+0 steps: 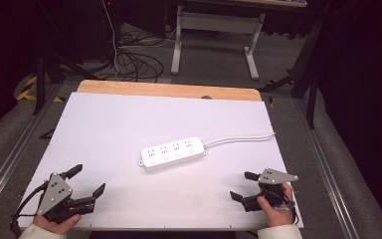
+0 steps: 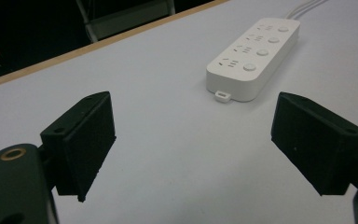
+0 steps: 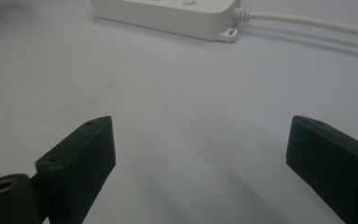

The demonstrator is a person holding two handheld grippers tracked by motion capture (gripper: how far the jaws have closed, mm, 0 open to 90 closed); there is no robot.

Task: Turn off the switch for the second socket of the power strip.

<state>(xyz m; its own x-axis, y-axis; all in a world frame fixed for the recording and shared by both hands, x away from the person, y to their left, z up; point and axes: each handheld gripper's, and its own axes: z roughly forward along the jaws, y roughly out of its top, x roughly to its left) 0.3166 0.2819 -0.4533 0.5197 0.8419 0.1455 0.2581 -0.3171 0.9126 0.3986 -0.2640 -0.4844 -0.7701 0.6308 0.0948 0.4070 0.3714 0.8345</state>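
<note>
A white power strip [image 1: 173, 152] with several sockets and round buttons lies near the middle of the white table top [image 1: 129, 114], its white cable [image 1: 243, 138] running off to the right. The strip also appears in the left gripper view [image 2: 254, 53] and at the top of the right gripper view [image 3: 168, 14]. My left gripper [image 1: 86, 180] rests at the near left corner, open, with nothing between its jaws. At the near right, my right gripper [image 1: 243, 185] is held low over the table, open and empty. Both point toward the strip from a distance.
The white sheet covers a wooden table whose bare edge [image 1: 169, 89] shows at the back. Beyond it are a white desk frame [image 1: 214, 35] and floor cables [image 1: 134, 64]. Metal rails [image 1: 10, 164] run along both sides.
</note>
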